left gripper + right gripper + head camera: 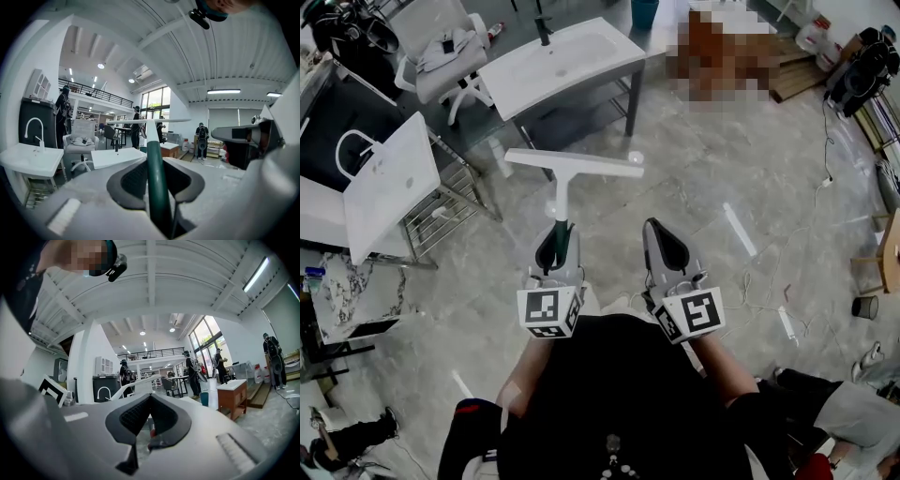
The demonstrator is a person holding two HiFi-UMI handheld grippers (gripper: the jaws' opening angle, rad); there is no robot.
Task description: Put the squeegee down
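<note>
Squeegee point(563, 192) not down yet, so carry step imo: my left gripper point(557, 234) fingers pinch its green grip, right gripper point(656, 230) fingers pressed together, empty. It hangs in air over the floor point(694, 187), short of the white sink desk point(572, 56) (likely drop spot). Next: reach a surface, lower flat, then spread fingers. Long axis runs straight away from me, roughly level, blade fwd and crosswise.

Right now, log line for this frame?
left hand-held gripper: shut on squeegee | right hand-held gripper: shut, empty | squeegee not yet down
</note>
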